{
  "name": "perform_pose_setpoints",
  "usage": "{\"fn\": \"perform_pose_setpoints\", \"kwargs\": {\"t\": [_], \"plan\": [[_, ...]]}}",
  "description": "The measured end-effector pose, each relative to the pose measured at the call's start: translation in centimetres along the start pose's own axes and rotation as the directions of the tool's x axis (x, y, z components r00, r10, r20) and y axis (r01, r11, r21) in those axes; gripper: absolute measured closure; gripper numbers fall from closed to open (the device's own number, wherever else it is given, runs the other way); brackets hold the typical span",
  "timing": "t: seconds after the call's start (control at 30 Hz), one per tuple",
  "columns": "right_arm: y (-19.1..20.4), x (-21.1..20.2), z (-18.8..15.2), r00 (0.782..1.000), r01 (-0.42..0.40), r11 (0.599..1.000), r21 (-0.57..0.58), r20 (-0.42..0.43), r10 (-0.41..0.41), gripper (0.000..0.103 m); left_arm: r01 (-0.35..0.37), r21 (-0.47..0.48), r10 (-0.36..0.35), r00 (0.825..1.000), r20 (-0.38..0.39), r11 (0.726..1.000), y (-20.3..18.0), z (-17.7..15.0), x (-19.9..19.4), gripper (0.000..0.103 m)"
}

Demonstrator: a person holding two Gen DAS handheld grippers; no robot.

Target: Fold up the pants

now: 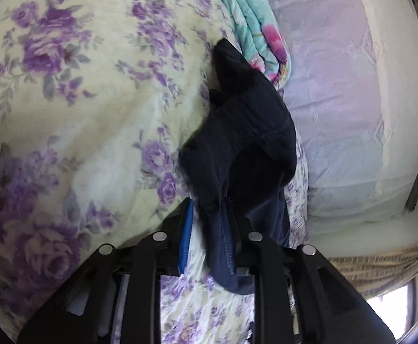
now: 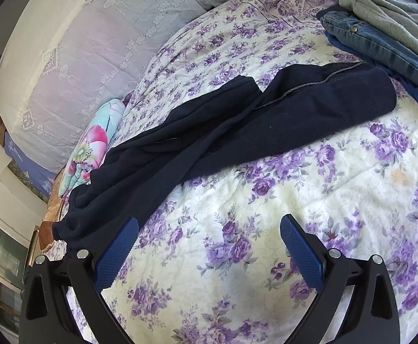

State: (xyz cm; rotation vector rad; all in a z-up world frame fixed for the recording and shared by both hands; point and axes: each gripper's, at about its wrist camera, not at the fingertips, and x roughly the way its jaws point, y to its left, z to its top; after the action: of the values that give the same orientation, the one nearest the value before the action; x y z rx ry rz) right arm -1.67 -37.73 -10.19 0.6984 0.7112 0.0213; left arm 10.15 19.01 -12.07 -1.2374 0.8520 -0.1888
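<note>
The left gripper [image 1: 209, 229] pinches the navy pants [image 2: 237, 120] by a hem above the floral bedspread [image 2: 237, 229] — the right gripper [image 2: 209, 246] hovers over it, jaws wide.

Item count — one pair of dark navy pants [image 2: 237, 123], one floral bedspread [image 2: 237, 243], one folded turquoise-and-pink blanket [image 2: 94, 149], one stack of folded clothes [image 2: 381, 23] — jeans and grey garments — and two grippers: left [image 1: 209, 229], right [image 2: 209, 252].

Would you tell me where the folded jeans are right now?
In the right wrist view, the jeans sit at the upper right on the floral bedspread, under grey clothing and just beyond the dark pants.
</note>
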Motion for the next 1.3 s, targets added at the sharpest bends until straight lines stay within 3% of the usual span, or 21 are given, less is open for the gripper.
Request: {"fn": "perform_pose_setpoints", "kwargs": {"t": [0.1, 0.17, 0.23, 0.3, 0.37, 0.4, 0.47, 0.6, 0.77, 0.93, 1.03, 1.17, 1.3], "plan": [[0.5, 0.3, -0.3, 1.0, 0.004, 1.0, -0.016, -0.009, -0.004, 0.003, -0.05, 0.028, 0.049, 0.998, 0.027, 0.998, -1.2, 0.4, 1.2, 0.077], [0.7, 0.3, -0.3, 1.0, 0.005, 1.0, -0.021, -0.011, -0.005, 0.003, -0.065, 0.074, 0.061, 0.997, 0.052, 0.995, -2.6, 0.1, 1.7, 0.045], [0.6, 0.1, -0.3, 1.0, 0.0, 1.0, -0.013, -0.004, 0.0, 0.003, -0.078, 0.166, 0.067, 0.995, 0.068, 0.983, -4.6, -0.4, 2.5, 0.028], [0.6, -0.3, -0.2, 1.0, -0.004, 1.0, -0.011, 0.007, 0.004, 0.003, -0.118, 0.202, 0.102, 0.991, 0.085, 0.972, -5.0, -0.7, 2.8, 0.037], [0.7, -0.6, -0.2, 1.0, -0.004, 1.0, -0.024, 0.019, 0.004, 0.003, -0.099, 0.201, 0.09, 0.994, 0.055, 0.975, -3.9, -0.4, 2.9, 0.09], [0.8, -0.7, -0.2, 1.0, -0.003, 1.0, -0.029, 0.023, 0.003, 0.003, -0.038, 0.145, 0.039, 0.999, -0.003, 0.989, -2.3, 0.3, 3.1, 0.091], [0.7, -0.7, -0.2, 1.0, 0.001, 1.0, -0.031, 0.025, 0.0, 0.003, 0.026, 0.114, -0.022, 0.999, -0.037, 0.993, -1.2, 0.9, 2.9, 0.093], [1.2, -0.4, -0.1, 1.0, -0.005, 0.999, -0.041, 0.018, 0.006, 0.003, 0.077, 0.153, -0.07, 0.996, -0.053, 0.985, -2.3, 0.7, 0.6, 0.093], [1.6, -1.8, 2.0, 0.998, -0.001, 0.998, -0.056, 0.067, 0.005, 0.003, 0.152, 0.215, -0.134, 0.987, -0.094, 0.965, -3.8, -0.5, -4.1, 0.093], [0.2, -1.8, 3.4, 0.997, -0.058, 0.998, 0.026, 0.043, 0.057, 0.003, 0.154, 0.161, -0.138, 0.985, -0.107, 0.975, -1.5, -0.9, -7.5, 0.093], [-0.6, -0.2, 3.7, 0.997, -0.081, 0.993, 0.086, -0.013, 0.082, 0.003, 0.133, 0.152, -0.118, 0.987, -0.105, 0.979, -0.3, -0.9, -8.8, 0.093], [-1.0, 1.0, 3.2, 0.997, -0.071, 0.991, 0.115, -0.032, 0.075, 0.006, 0.118, 0.149, -0.105, 0.99, -0.096, 0.982, 0.4, -0.3, -9.3, 0.093], [-0.2, 0.1, 3.1, 0.983, -0.179, 0.974, 0.137, -0.012, 0.183, 0.006, 0.089, 0.162, -0.073, 0.992, -0.101, 0.983, 1.2, -0.4, -9.0, 0.093]]}}
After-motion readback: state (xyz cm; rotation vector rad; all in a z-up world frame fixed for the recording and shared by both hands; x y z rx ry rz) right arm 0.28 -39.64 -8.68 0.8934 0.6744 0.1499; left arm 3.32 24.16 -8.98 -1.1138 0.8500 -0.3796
